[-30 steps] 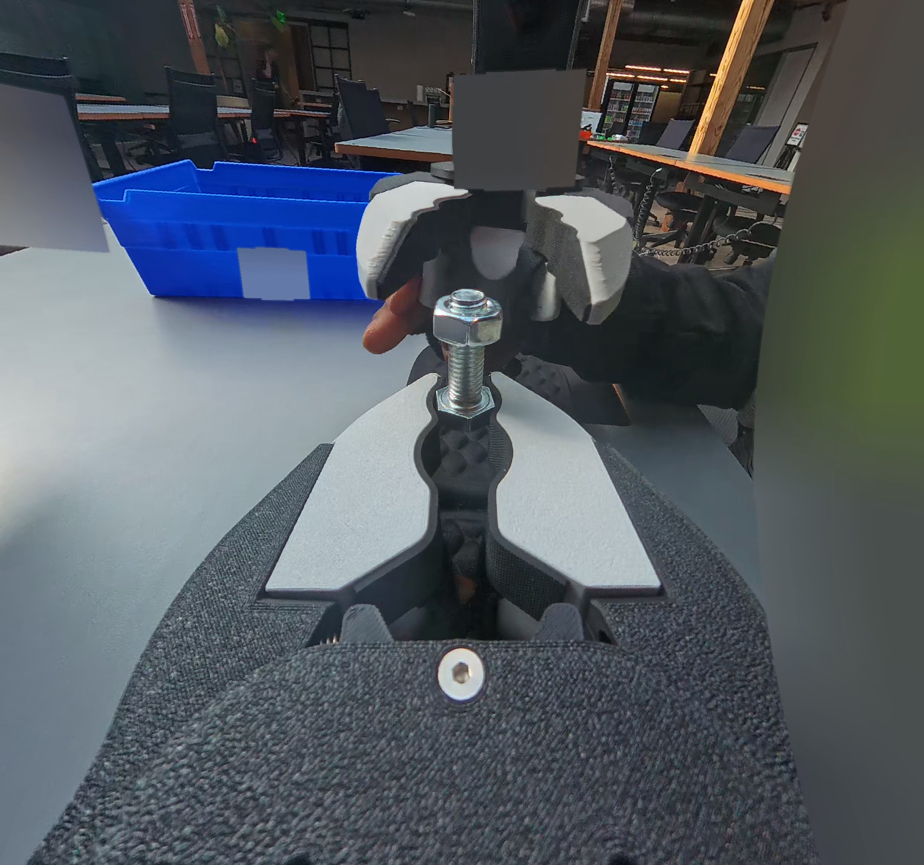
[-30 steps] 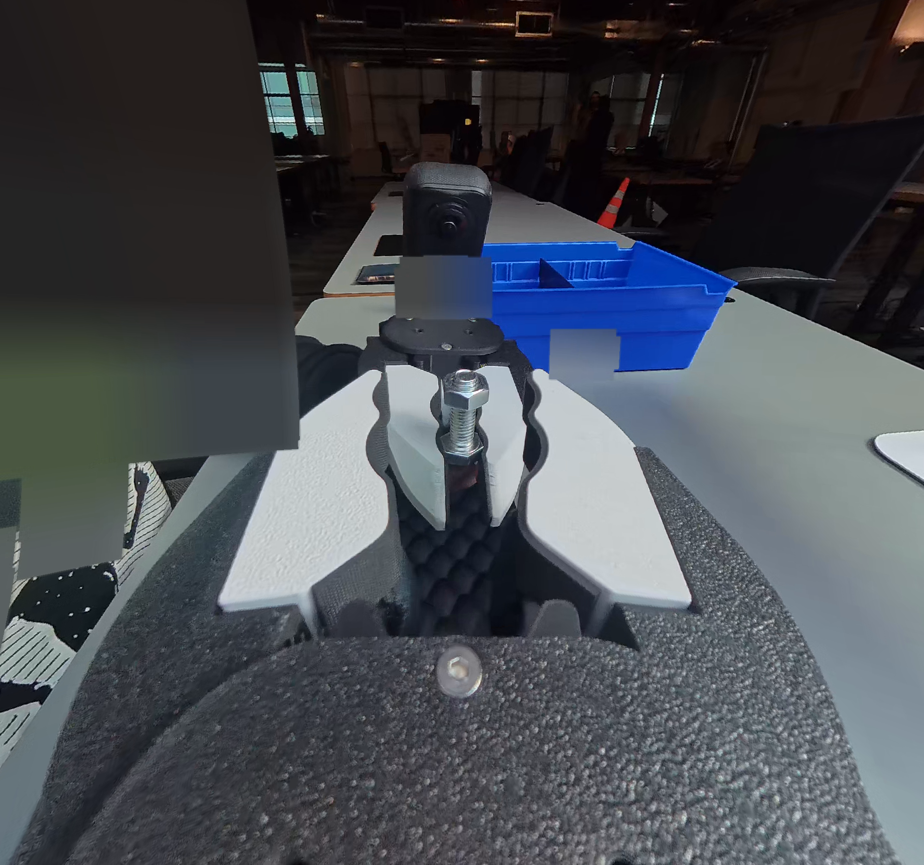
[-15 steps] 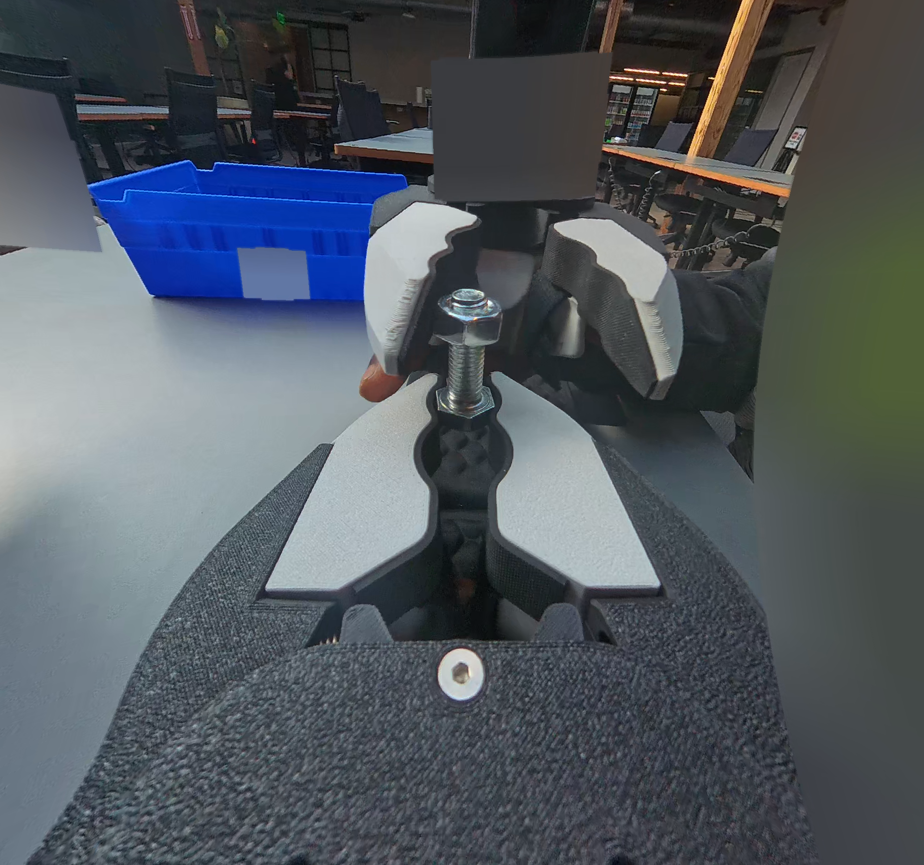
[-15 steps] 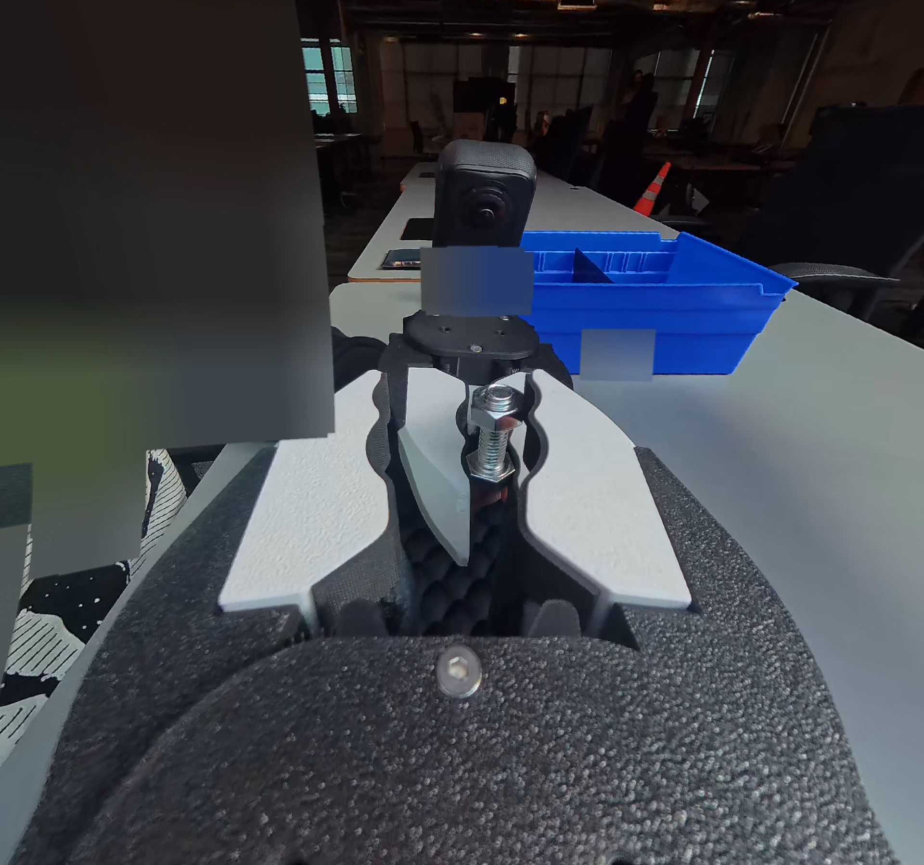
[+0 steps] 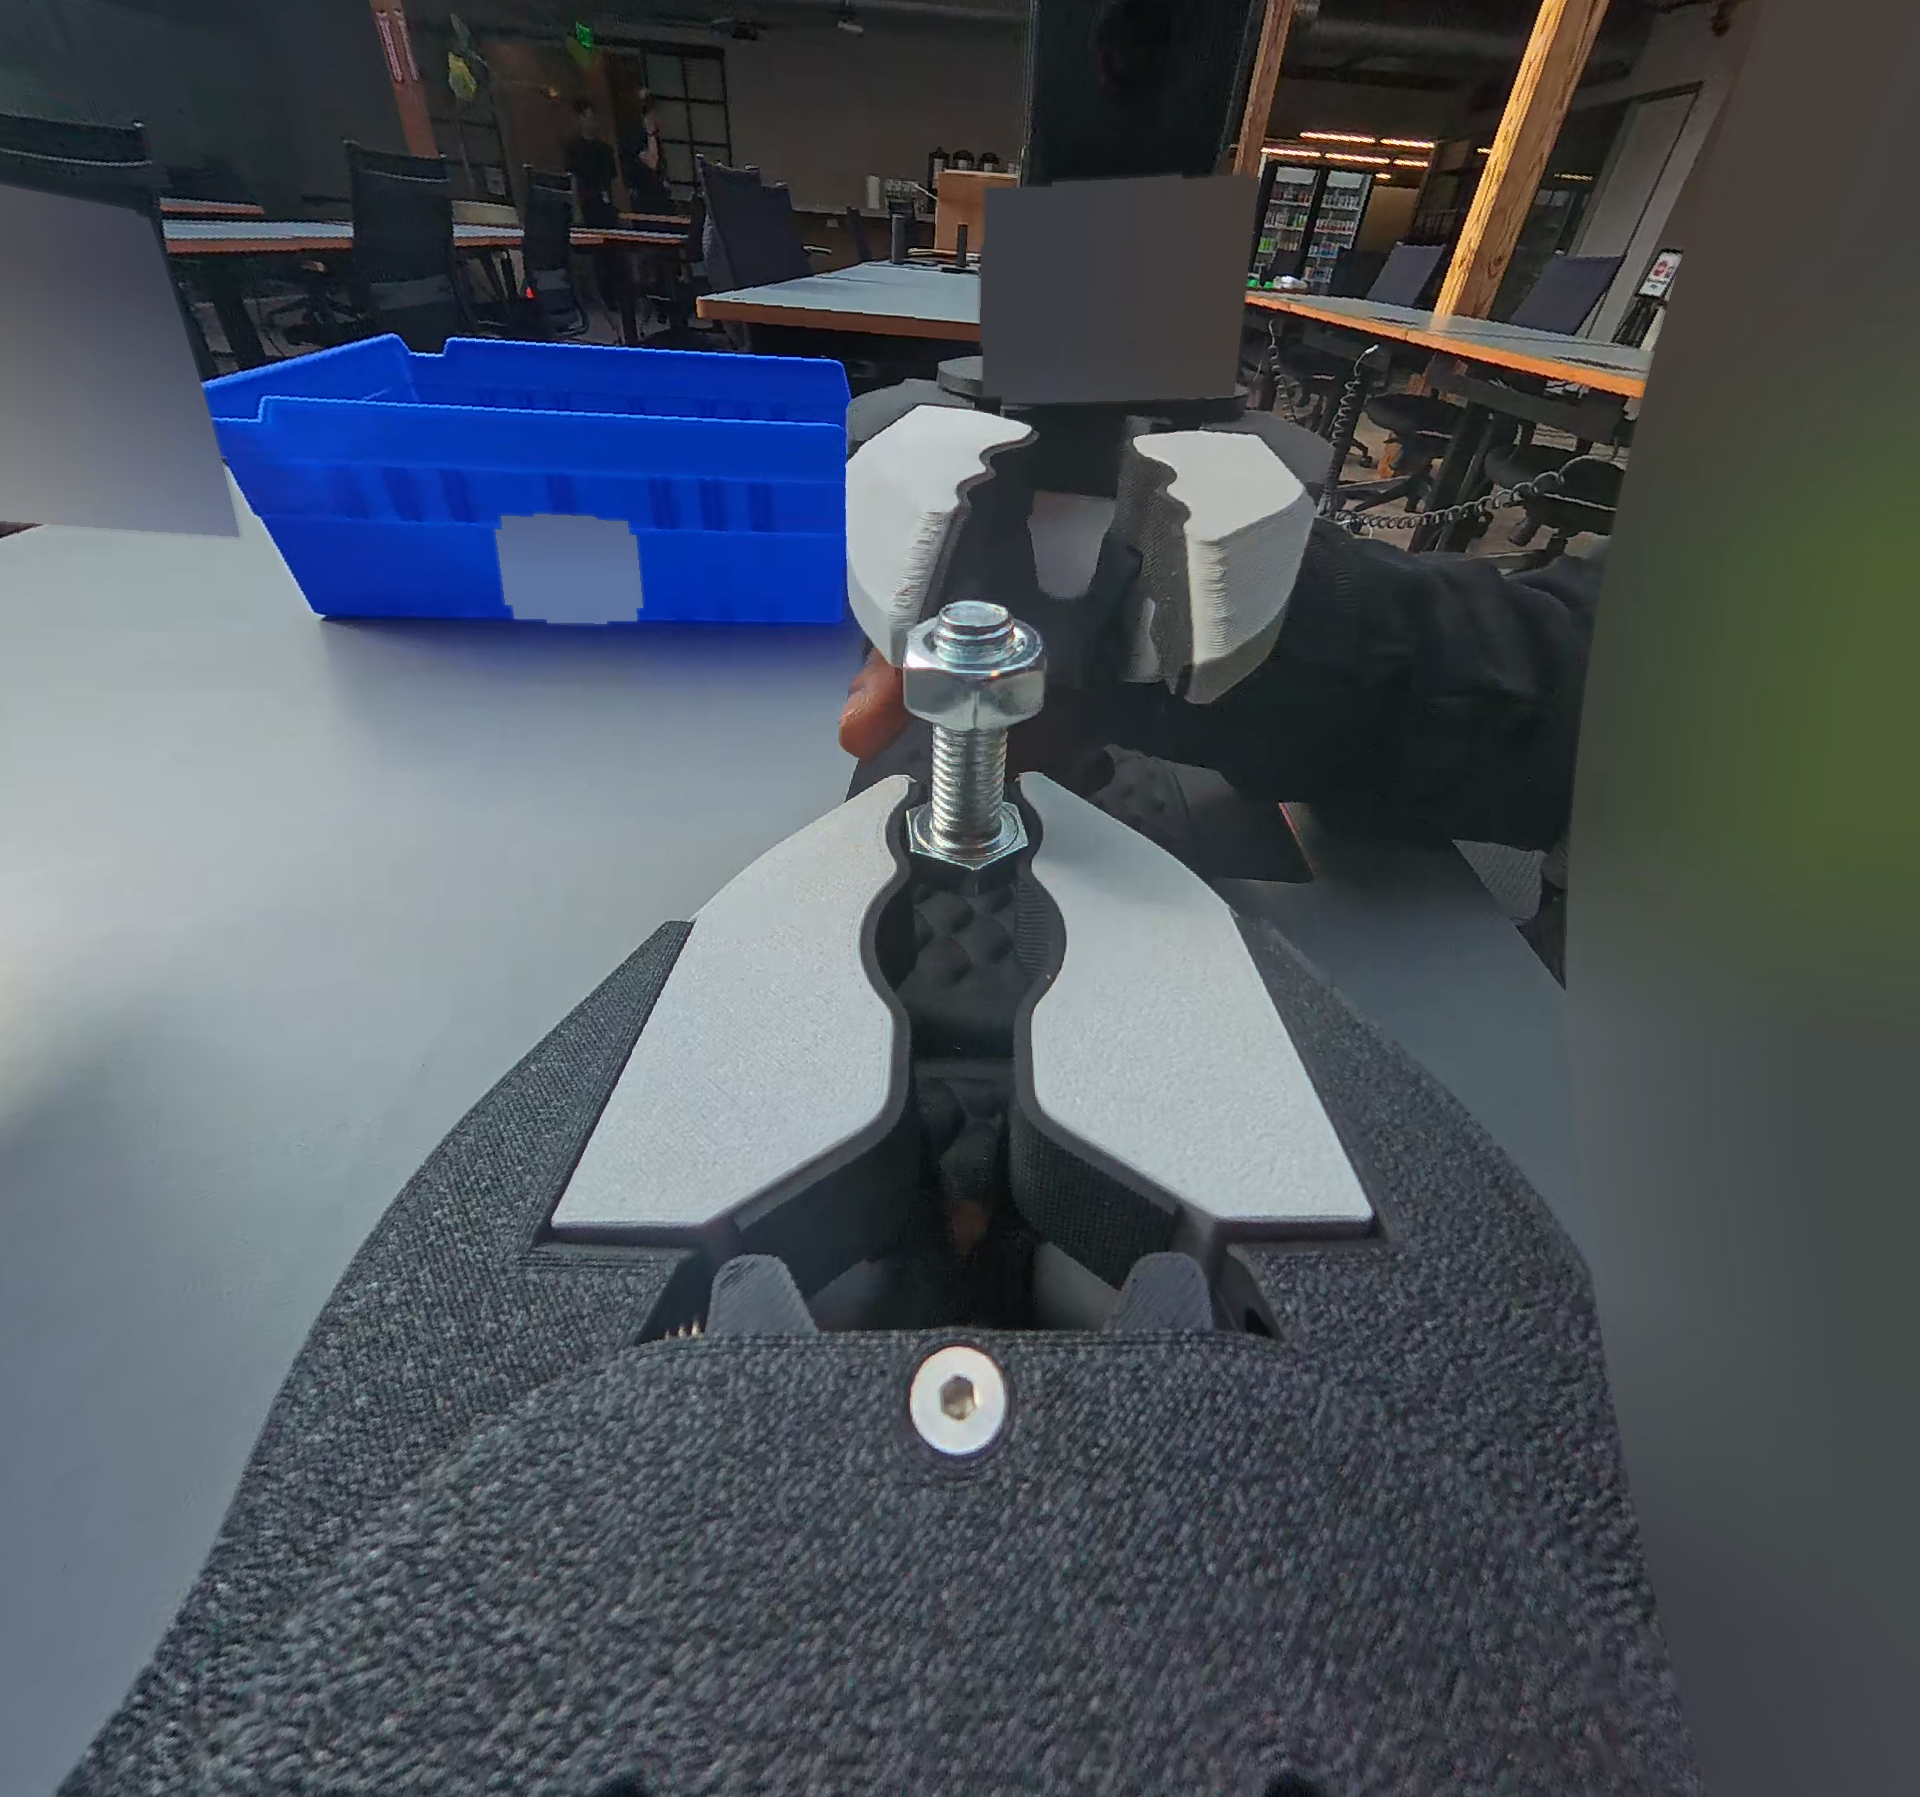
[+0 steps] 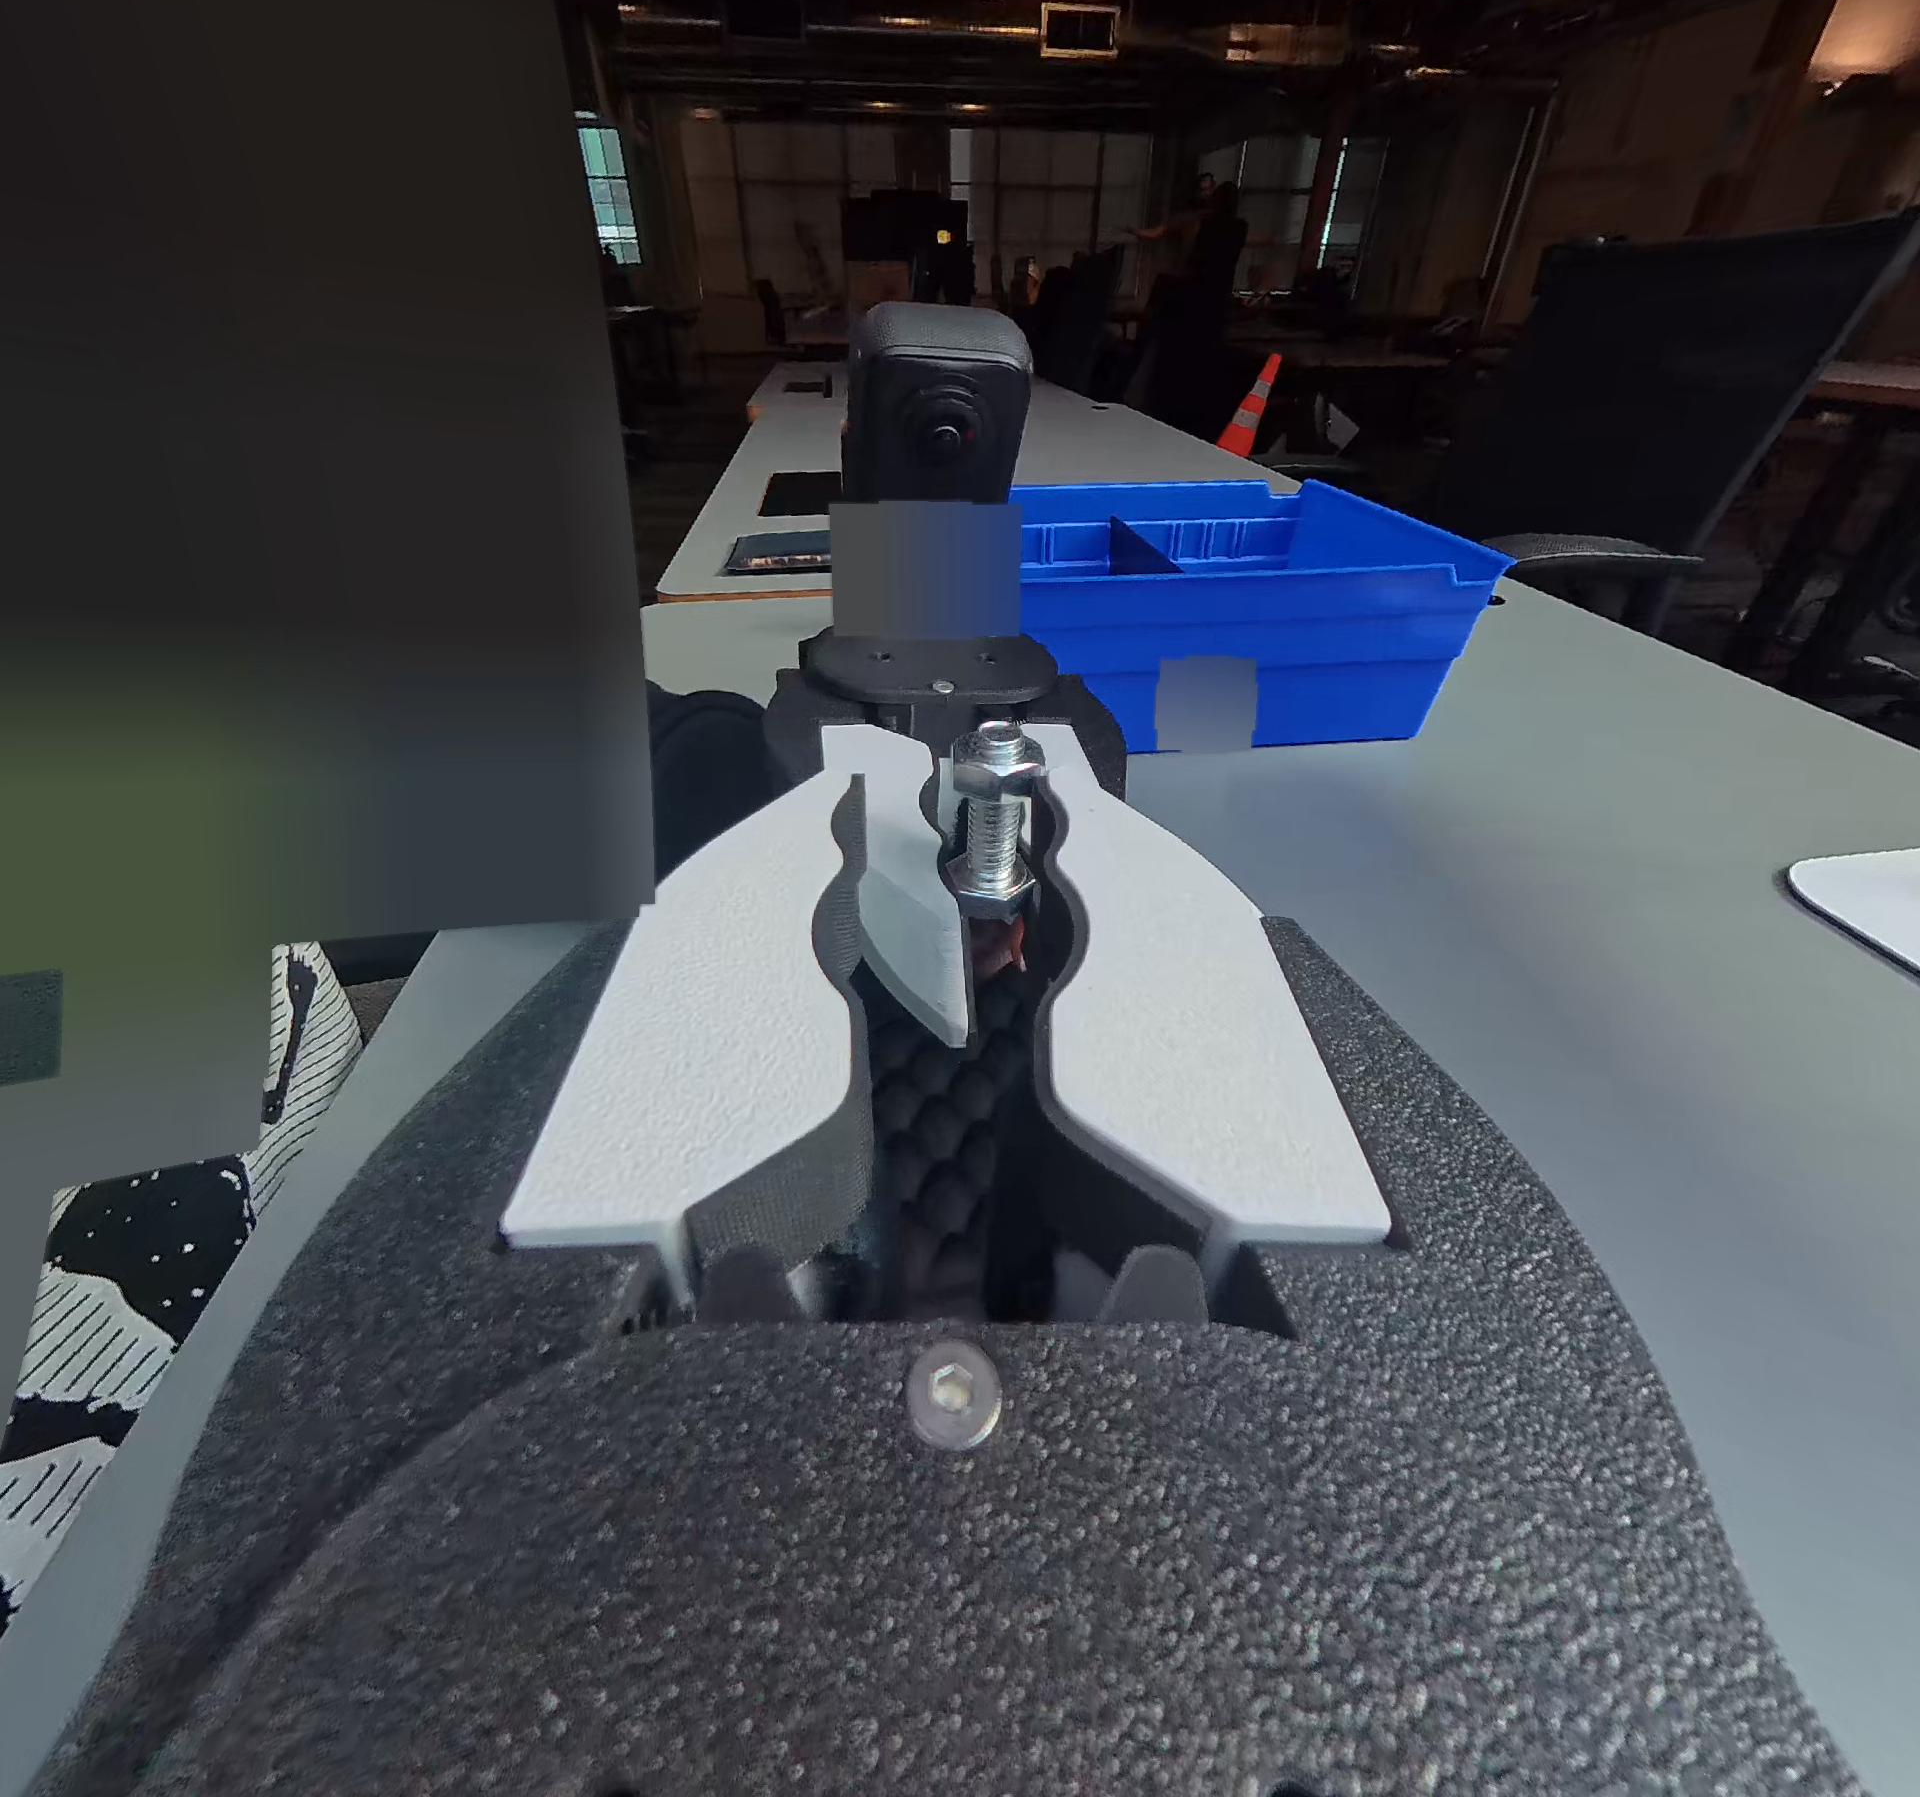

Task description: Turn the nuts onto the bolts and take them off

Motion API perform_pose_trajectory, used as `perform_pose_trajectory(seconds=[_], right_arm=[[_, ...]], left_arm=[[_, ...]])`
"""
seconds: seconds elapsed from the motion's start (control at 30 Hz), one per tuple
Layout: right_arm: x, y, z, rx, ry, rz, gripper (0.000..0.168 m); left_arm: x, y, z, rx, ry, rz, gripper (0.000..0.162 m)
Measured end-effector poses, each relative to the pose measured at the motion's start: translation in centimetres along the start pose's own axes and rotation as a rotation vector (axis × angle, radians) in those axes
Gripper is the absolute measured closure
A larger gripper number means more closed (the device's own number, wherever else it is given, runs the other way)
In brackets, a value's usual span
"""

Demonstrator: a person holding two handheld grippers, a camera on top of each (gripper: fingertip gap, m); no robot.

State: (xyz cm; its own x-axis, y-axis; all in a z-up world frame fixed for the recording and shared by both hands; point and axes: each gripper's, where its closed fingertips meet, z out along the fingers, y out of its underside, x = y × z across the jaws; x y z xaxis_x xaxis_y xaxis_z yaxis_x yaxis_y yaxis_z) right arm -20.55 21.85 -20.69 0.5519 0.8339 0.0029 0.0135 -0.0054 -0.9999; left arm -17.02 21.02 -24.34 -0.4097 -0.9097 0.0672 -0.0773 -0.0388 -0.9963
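A blue bin (image 5: 540, 490) sits on the gray table (image 5: 312, 864). An orange cone (image 6: 1254, 405) stands far back, near dark chairs (image 5: 400, 241).

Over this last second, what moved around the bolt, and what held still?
The right gripper closed in on the nut half a second ago, then backed off; it now sits open behind it, not gripping. The left gripper stayed shut on the bolt, upright, nut still near its top. The blue bin did not move.
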Motion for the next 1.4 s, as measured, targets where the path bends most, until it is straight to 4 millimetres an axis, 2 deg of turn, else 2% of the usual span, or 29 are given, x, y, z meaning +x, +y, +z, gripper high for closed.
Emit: perform_pose_trajectory(seconds=[0.13,0.23,0.3,0.43,0.53,0.67,0.87,1.23,1.4], right_arm=[[-0.2,-0.4,-0.6,0.021,-0.006,-0.004,0.162],[-0.1,-0.4,-0.8,0.013,-0.002,-0.02,0.164],[0.4,-0.5,-0.7,0.013,0.016,-0.021,0.155],[0.9,-0.7,0.2,0.038,0.0,0.021,0.12],[0.6,-0.3,1.5,0.023,-0.036,0.023,0.11],[-0.1,0.2,2.8,-0.016,-0.086,0.018,0.108],[-0.5,0.3,2.8,-0.024,-0.086,-0.015,0.119],[0.3,-0.1,0.5,0.013,0.003,-0.004,0.139],[0.1,-0.3,-0.3,0.021,0.004,-0.018,0.159]], left_arm=[[0.0,0.0,0.0,0.001,-0.001,-0.004,0.148],[0.0,0.0,0.0,0.0,-0.001,-0.001,0.148],[0.0,0.0,0.0,0.002,-0.001,-0.003,0.148],[0.0,0.0,0.0,-0.001,0.001,0.0,0.148],[0.0,0.0,0.0,0.0,0.002,-0.002,0.148],[0.0,0.0,0.0,-0.001,0.003,-0.004,0.148],[0.0,0.0,0.0,0.001,0.004,-0.007,0.148],[0.0,0.0,-0.1,0.002,0.002,-0.005,0.148],[0.0,-0.1,-0.1,0.003,0.0,-0.006,0.148]])
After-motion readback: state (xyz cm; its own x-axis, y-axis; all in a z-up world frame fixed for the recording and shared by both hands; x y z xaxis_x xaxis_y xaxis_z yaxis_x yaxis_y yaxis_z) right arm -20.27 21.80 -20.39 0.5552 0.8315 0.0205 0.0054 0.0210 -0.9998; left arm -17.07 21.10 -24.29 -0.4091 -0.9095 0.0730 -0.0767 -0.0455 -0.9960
